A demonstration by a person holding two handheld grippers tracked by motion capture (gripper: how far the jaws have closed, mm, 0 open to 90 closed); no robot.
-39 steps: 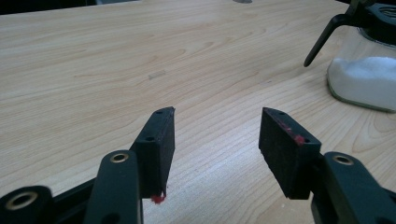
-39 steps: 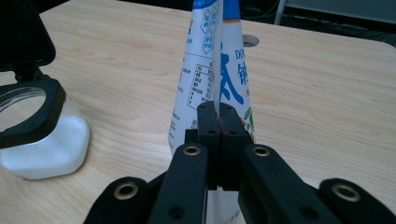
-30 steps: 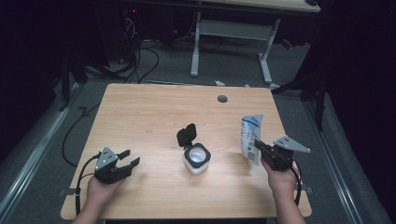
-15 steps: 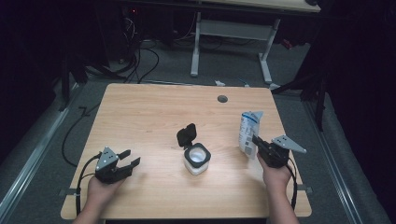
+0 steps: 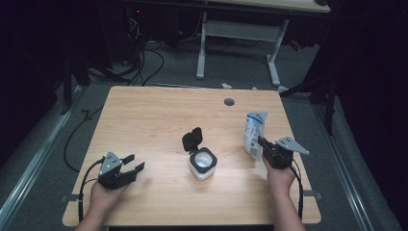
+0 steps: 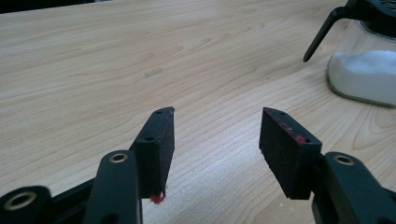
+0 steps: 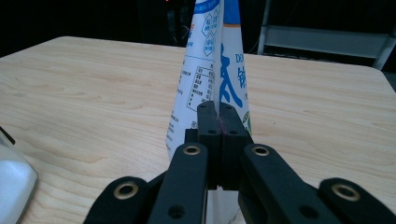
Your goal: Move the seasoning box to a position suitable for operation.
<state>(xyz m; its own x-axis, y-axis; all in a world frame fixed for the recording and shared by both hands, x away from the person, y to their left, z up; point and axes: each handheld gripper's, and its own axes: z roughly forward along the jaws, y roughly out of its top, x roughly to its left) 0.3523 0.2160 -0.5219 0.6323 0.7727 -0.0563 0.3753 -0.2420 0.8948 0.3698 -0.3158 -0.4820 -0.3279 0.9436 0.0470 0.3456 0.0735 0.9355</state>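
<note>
left gripper: jaws spread, bare table ahead | right gripper: jaws pinching pouch near right edge

The left hand rests low at the near left, its black two-jaw left gripper spread wide with nothing between; the right hand holds the black right gripper pinched tight together

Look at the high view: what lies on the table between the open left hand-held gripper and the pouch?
The high view shows the open-lidded jar of white powder between the left hand-held gripper and the pouch; otherwise bare wood.
</note>
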